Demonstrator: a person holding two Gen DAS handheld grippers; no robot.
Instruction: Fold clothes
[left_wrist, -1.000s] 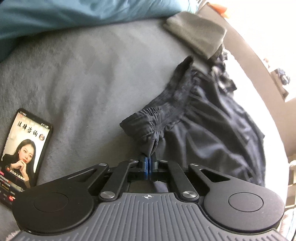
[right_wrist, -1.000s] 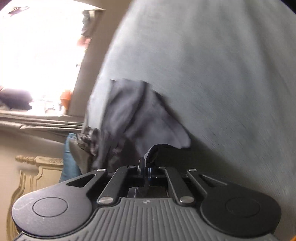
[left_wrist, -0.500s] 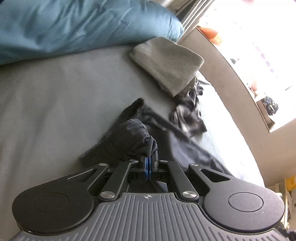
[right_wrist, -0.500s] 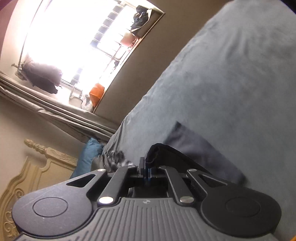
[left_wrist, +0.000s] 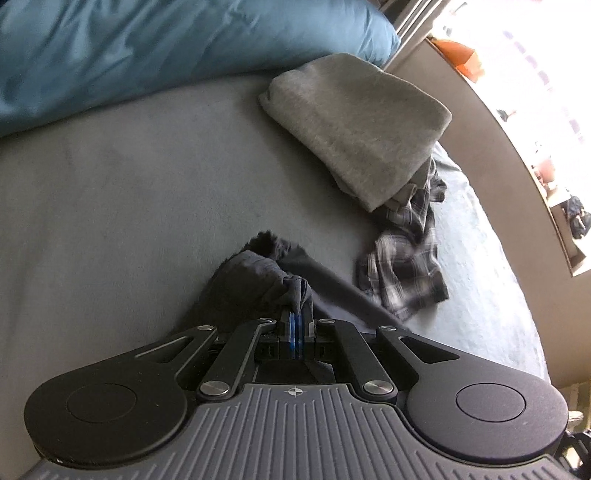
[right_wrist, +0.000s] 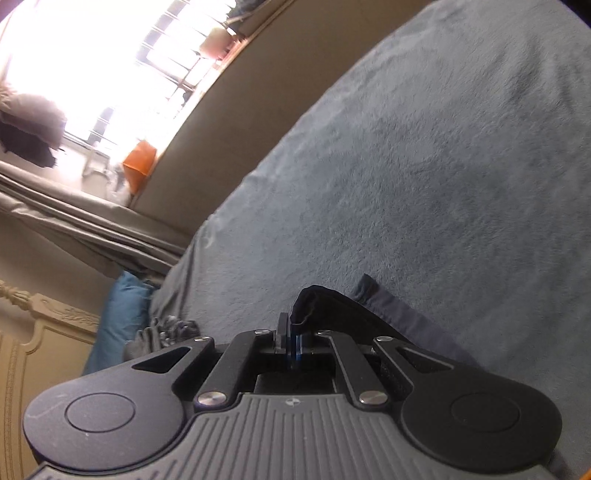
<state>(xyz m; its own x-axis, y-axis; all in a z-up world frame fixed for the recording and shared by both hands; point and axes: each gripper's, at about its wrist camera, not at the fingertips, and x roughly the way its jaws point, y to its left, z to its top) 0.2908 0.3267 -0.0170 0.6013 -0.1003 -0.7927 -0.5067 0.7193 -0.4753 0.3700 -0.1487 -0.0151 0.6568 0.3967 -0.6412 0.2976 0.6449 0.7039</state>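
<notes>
Left wrist view: the left tongs (left_wrist: 295, 325) are clamped on a bunched corner of the dark garment (left_wrist: 255, 280), which trails over the grey bed (left_wrist: 129, 184). Near the bed's far edge lies a folded grey top (left_wrist: 354, 122) over a crumpled plaid piece (left_wrist: 406, 269).

Right wrist view: the right tongs (right_wrist: 293, 345) are clamped on another edge of the dark garment (right_wrist: 332, 306), low over the bed (right_wrist: 424, 166).

One item looks folded; this garment is mid-fold, and the plaid piece remains.

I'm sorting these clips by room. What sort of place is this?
Most likely a bedroom: clothes lie on a bed with a grey blanket, a blue pillow sits at its head by a carved headboard, and a bright window stands alongside.
</notes>
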